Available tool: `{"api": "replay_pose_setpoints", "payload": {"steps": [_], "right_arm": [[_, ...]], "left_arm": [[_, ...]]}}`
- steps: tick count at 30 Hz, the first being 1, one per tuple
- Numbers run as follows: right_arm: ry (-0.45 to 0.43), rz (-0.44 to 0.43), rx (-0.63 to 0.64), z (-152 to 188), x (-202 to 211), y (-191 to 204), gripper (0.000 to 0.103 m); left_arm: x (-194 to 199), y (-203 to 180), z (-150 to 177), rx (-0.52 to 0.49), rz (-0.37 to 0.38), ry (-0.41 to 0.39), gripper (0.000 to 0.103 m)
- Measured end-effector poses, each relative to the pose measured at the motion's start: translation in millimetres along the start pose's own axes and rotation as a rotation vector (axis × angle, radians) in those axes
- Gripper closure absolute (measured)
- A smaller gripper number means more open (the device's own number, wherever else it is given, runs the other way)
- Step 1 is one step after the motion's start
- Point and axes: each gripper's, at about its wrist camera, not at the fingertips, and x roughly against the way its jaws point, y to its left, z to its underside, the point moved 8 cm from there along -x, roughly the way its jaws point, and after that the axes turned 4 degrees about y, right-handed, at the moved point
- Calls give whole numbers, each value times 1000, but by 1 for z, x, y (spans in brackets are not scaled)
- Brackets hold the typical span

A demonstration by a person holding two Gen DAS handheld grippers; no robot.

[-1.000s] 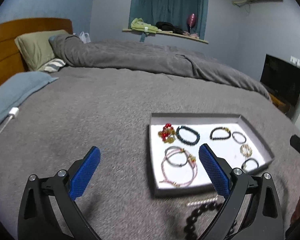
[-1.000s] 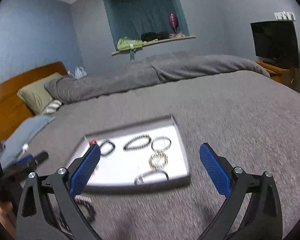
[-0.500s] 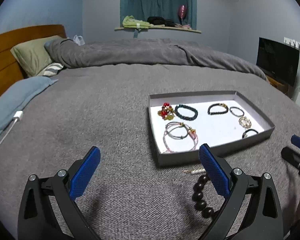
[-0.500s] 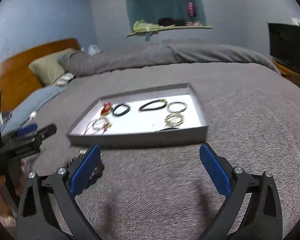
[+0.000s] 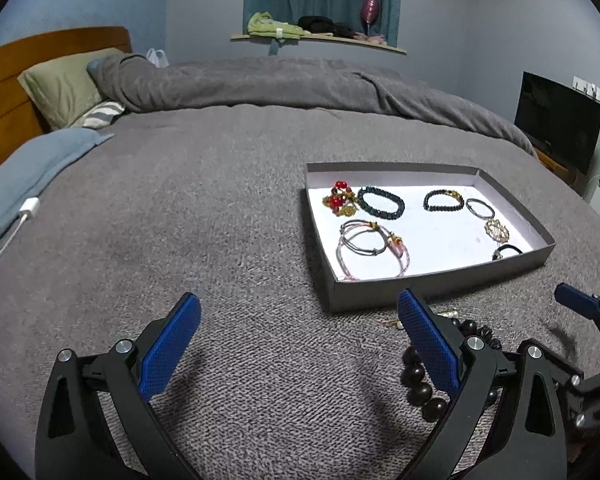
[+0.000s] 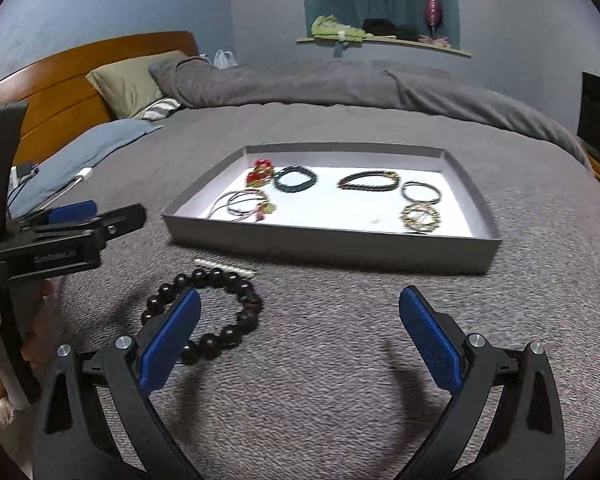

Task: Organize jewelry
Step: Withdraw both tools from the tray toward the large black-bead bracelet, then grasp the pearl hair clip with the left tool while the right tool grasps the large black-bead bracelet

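1. Our left claw (image 5: 298,346) hovers low over the grey bed (image 5: 204,216) with its blue pads (image 5: 171,346) spread wide apart and nothing between them.
2. Our right claw (image 6: 299,344) likewise stands wide apart and empty, low above the bedcover.
3. The shallow grey tray (image 6: 332,242) rests on the bed ahead of both claws, its white floor carrying the sorted pieces.
4. In the tray we see a red-and-gold beaded piece (image 5: 338,200) at the far left corner, a dark teal bracelet (image 5: 381,202) just beside it, and a black bracelet with gold beads (image 5: 443,200) further right.
5. Pink and grey cord bracelets (image 5: 372,246) lie nearer the tray's front left; a gold filigree bracelet (image 5: 497,230) sits toward the right wall.
6. Outside the tray, a large dark bead bracelet (image 6: 216,312) lies on the bedcover, just beside our right claw's left pad.
7. A thin pale bar-shaped piece (image 6: 224,267) lies between that bracelet and the tray's front wall; we cannot tell what it is.
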Motion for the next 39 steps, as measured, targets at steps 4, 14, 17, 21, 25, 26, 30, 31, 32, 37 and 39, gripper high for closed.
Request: {"api": "replay_pose_setpoints", "payload": {"steps": [4, 14, 17, 21, 25, 26, 30, 31, 32, 37, 39], "right_arm": [[32, -10, 14, 3, -8, 9, 12], [111, -33, 42, 12, -26, 23, 51], [127, -54, 28, 15, -27, 23, 56], [161, -101, -4, 18, -28, 24, 81], [159, -130, -27, 16, -22, 22, 85], [158, -139, -35, 16, -20, 20, 86], [155, -135, -58, 15, -7, 3, 86], [156, -124, -61, 15, -4, -3, 86], [156, -112, -66, 15, -1, -9, 88], [167, -81, -109, 17, 6, -40, 88], [164, -47, -112, 17, 11, -52, 88]], "left_arm": [[-2, 1, 1, -5, 4, 10, 5], [-4, 0, 6, -20, 10, 23, 5], [-3, -1, 6, -22, 12, 21, 5], [-4, -3, 7, -26, 14, 21, 5], [-6, -8, 9, -40, 16, 28, 5], [-6, -10, 10, -45, 19, 29, 5], [-9, -16, 11, -63, 36, 33, 5], [-11, -19, 12, -68, 47, 41, 5], [-13, -21, 14, -72, 56, 49, 5], [-26, -42, 22, -97, 100, 101, 5], [-30, -51, 24, -88, 127, 122, 5]]}}
